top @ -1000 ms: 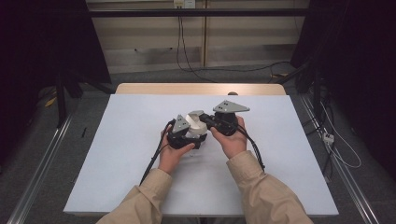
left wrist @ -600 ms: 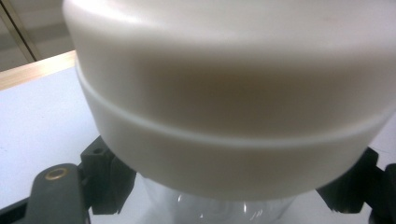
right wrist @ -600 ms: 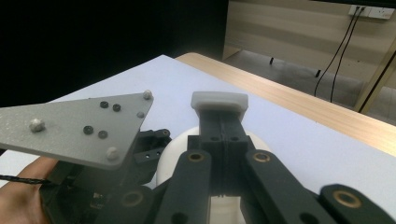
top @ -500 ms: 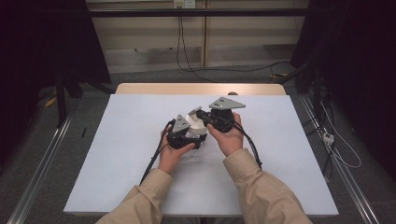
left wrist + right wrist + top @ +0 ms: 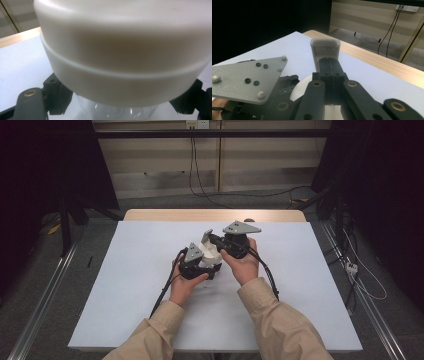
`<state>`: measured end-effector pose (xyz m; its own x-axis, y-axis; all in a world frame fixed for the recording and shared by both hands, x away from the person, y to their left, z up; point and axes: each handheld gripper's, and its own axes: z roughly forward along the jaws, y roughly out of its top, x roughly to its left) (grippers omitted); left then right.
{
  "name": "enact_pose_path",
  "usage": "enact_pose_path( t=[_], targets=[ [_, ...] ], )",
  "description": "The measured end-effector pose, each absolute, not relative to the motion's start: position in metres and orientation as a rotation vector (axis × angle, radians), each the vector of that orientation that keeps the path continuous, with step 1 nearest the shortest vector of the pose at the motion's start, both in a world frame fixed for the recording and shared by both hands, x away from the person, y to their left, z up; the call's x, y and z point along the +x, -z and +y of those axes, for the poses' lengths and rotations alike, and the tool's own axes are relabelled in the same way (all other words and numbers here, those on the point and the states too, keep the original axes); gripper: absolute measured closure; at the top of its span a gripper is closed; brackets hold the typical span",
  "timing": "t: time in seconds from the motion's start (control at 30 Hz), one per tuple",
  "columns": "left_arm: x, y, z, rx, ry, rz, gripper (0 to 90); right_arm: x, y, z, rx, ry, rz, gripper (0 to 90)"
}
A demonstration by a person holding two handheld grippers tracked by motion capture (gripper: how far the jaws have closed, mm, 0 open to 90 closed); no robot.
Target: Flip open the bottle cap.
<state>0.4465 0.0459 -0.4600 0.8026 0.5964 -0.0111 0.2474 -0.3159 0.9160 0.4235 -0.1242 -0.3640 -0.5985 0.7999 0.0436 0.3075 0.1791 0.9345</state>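
While the left gripper (image 5: 207, 265) clamps a clear jar (image 5: 117, 112), mostly hidden under its white lid (image 5: 125, 52), the right gripper (image 5: 329, 67) pinches the lid's flip tab (image 5: 325, 48).

tan sleeves (image 5: 280, 320) cover both forearms; black grippers carry grey three-cornered screwed plates (image 5: 242, 227) and black trailing cables (image 5: 165, 287).

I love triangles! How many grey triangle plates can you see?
2. One grey triangle plate sits above the left hand; the other sits above the right hand, slightly farther back. None seems hidden.
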Motion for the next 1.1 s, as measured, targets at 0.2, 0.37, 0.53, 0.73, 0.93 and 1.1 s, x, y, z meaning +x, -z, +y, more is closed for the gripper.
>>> enact_pose_path(
  t=[0.2, 0.37, 0.53, 0.73, 0.93, 1.1],
  targets=[
    [0.447, 0.46, 0.046, 1.904, -0.407, 0.632, 18.8, 0.426, 0.364, -0.122, 1.036, -1.418, 1.996, 90.0],
    [0.447, 0.46, 0.046, 1.904, -0.407, 0.632, 18.8, 0.427, 0.365, -0.119, 1.034, -1.418, 2.001, 90.0],
    [0.447, 0.46, 0.046, 1.903, -0.408, 0.63, 18.7, 0.43, 0.367, -0.117, 1.037, -1.407, 2.007, 90.0],
    [0.447, 0.46, 0.046, 1.903, -0.407, 0.629, 18.8, 0.433, 0.368, -0.115, 1.038, -1.401, 2.008, 90.0],
    [0.447, 0.46, 0.046, 1.906, -0.409, 0.628, 18.8, 0.436, 0.368, -0.114, 1.037, -1.401, 2.005, 90.0],
    [0.447, 0.46, 0.046, 1.905, -0.409, 0.627, 18.8, 0.438, 0.368, -0.113, 1.033, -1.395, 1.998, 90.0]
  ],
)
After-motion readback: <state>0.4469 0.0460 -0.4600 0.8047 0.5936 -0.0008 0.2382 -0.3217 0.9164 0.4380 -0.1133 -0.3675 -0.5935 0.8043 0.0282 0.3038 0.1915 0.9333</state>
